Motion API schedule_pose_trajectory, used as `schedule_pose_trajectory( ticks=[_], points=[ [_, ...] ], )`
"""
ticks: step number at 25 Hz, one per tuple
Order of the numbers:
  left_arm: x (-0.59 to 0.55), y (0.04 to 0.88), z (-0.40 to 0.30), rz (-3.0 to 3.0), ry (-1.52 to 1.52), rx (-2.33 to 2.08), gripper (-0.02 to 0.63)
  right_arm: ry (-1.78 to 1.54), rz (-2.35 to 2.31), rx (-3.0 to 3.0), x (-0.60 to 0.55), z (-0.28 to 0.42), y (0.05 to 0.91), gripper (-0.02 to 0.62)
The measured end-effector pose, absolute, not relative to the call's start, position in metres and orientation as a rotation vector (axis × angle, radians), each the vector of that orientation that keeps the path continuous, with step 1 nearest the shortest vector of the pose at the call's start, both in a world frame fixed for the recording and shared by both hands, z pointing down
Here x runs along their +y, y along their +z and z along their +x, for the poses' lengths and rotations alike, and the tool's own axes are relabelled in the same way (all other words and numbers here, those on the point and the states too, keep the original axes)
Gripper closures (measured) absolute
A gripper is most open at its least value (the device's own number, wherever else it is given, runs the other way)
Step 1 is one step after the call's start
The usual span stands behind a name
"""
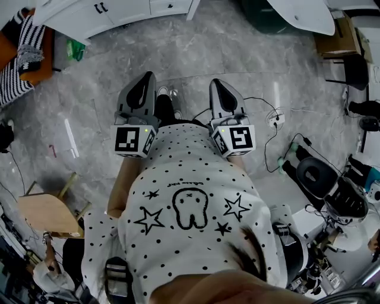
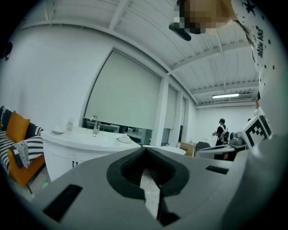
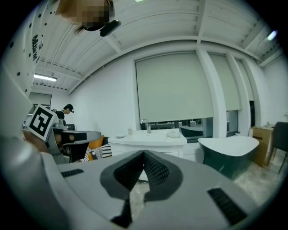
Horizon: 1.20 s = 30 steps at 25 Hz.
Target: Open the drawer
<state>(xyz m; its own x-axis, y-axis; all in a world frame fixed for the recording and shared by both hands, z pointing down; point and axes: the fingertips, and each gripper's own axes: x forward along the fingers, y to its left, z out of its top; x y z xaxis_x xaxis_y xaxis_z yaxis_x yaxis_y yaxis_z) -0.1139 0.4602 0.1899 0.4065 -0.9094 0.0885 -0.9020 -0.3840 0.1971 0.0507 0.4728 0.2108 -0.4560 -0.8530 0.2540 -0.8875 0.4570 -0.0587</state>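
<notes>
Left gripper [image 1: 147,77], right gripper [image 1: 216,83] closed, drawer cabinet [image 1: 127,13] well ahead

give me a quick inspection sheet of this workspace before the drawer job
surface: grey marble floor
job's things: white cabinet, drawers look closed, claws not at it
clutter: wooden stool; striped cushion
claws: left claw shut, empty; right claw shut, empty
cables: black cable and power strip on the floor
surroundings: drawn window blind; person standing far off
</notes>
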Motion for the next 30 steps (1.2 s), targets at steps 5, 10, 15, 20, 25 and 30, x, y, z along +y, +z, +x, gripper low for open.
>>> schedule_pose_trajectory(
  ticks=[5, 10, 15, 20, 25, 30],
  points=[
    [0.421, 0.181, -0.127, 2.458, -0.065, -1.577, 0.601, 0.268, 1.545, -2.504, 0.428, 0.035, 0.202, 0.581],
    [0.386, 0.187, -0.148, 2.46, -0.049, -1.573, 0.602, 0.266, 1.559, -2.498, 0.394, 0.017, 0.205, 0.581],
    [0.364, 0.195, -0.162, 2.436, -0.039, -1.586, 0.602, 0.294, 1.566, -2.481, 0.372, 0.01, 0.216, 0.581],
    [0.367, 0.196, -0.163, 2.396, -0.017, -1.601, 0.601, 0.31, 1.541, -2.48, 0.37, 0.013, 0.215, 0.581],
    [0.345, 0.206, -0.162, 2.333, -0.013, -1.645, 0.601, 0.346, 1.532, -2.464, 0.348, 0.026, 0.227, 0.581],
    [0.306, 0.221, -0.158, 2.263, 0.016, -1.716, 0.602, 0.39, 1.478, -2.463, 0.305, 0.044, 0.248, 0.581]
  ],
)
